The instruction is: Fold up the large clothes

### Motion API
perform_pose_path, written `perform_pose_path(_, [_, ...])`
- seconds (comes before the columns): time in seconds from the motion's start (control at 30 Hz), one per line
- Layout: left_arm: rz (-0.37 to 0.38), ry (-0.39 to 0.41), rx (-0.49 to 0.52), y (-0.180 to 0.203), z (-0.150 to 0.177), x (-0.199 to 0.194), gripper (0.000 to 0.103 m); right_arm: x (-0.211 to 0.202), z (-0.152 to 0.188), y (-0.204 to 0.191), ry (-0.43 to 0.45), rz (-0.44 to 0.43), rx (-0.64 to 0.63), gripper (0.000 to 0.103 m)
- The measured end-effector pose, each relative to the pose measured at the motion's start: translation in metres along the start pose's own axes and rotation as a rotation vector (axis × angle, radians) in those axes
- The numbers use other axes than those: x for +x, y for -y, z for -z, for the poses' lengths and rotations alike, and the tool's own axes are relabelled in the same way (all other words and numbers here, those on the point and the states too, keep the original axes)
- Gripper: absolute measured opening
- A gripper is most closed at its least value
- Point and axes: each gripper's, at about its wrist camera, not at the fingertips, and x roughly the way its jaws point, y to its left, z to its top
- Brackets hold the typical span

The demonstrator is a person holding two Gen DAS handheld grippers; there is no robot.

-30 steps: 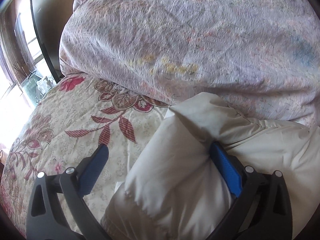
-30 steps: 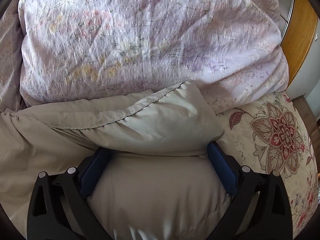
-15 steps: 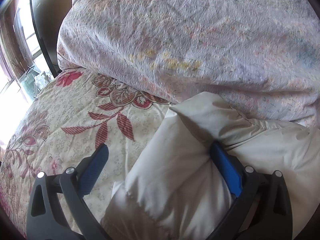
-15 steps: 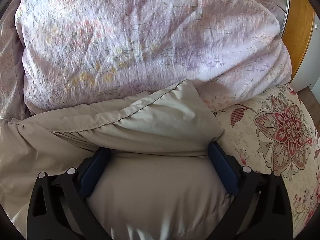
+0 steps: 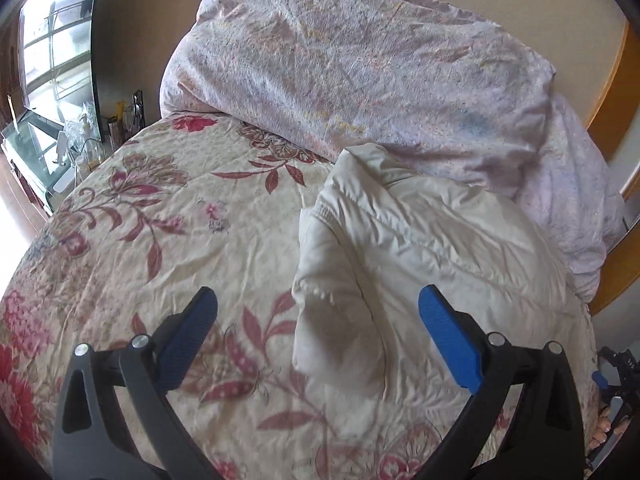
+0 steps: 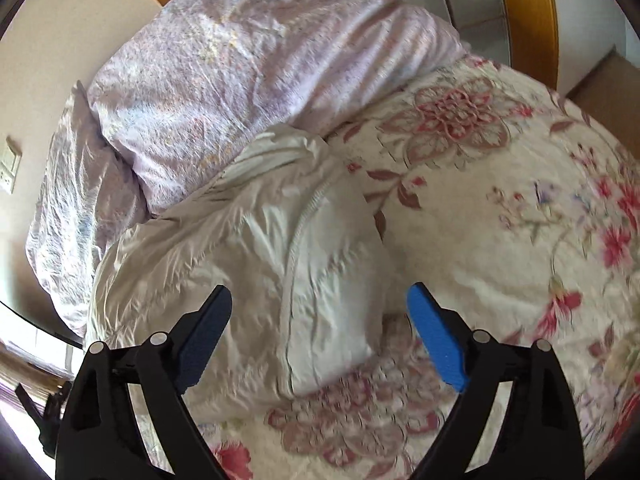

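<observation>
A cream puffy jacket (image 5: 420, 248) lies folded in a bundle on the floral bedspread (image 5: 160, 220), its far end against a lilac duvet. My left gripper (image 5: 318, 295) hovers open above the jacket's near left corner, blue pads well apart and touching nothing. In the right wrist view the jacket (image 6: 248, 248) fills the middle left, with a zip seam running down it. My right gripper (image 6: 319, 291) hangs over its near right corner with the jaws wide and closing. No cloth is pressed between its pads.
The bunched lilac duvet (image 5: 360, 72) fills the head of the bed behind the jacket. A window and a glass table with small items (image 5: 52, 140) stand at the left. A wooden frame (image 6: 524, 20) rises at the right, with bare bedspread (image 6: 500, 220) below it.
Both grippers had their jaws around folds of the jacket. They have since lifted and pulled back, leaving the jacket lying on the bed. The right gripper has also rolled.
</observation>
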Motion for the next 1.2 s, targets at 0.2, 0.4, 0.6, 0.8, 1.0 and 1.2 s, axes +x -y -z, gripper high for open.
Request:
perform_pose_path(0.2, [0.056,-0.042,-0.074,-0.008,0.035,-0.014,0.092,-0.001,0.038,0.01,-0.106,-0.108,0.166,0.075])
perform_pose_path(0.4, [0.125,-0.126,-0.201,-0.014,0.054,0.013,0.071,0.018,0.049,0.017,-0.144,-0.204,0.284,0.067])
perform_pose_path(0.6, [0.204,-0.148,-0.335,-0.016,0.057,0.038,0.055,0.03,0.055,0.012,-0.13,-0.255,0.31,0.061])
perform_pose_path(0.8, [0.278,-0.105,-0.456,-0.022,0.062,0.047,0.033,0.037,0.06,0.01,-0.077,-0.277,0.315,0.04])
perform_pose_path(1.0, [0.313,-0.05,-0.49,-0.025,0.058,0.032,0.019,0.016,0.061,0.003,0.002,-0.343,0.281,0.023])
perform_pose_path(1.2, [0.325,0.01,-0.464,-0.036,0.056,-0.007,0.017,-0.013,0.067,-0.013,0.024,-0.409,0.217,0.021])
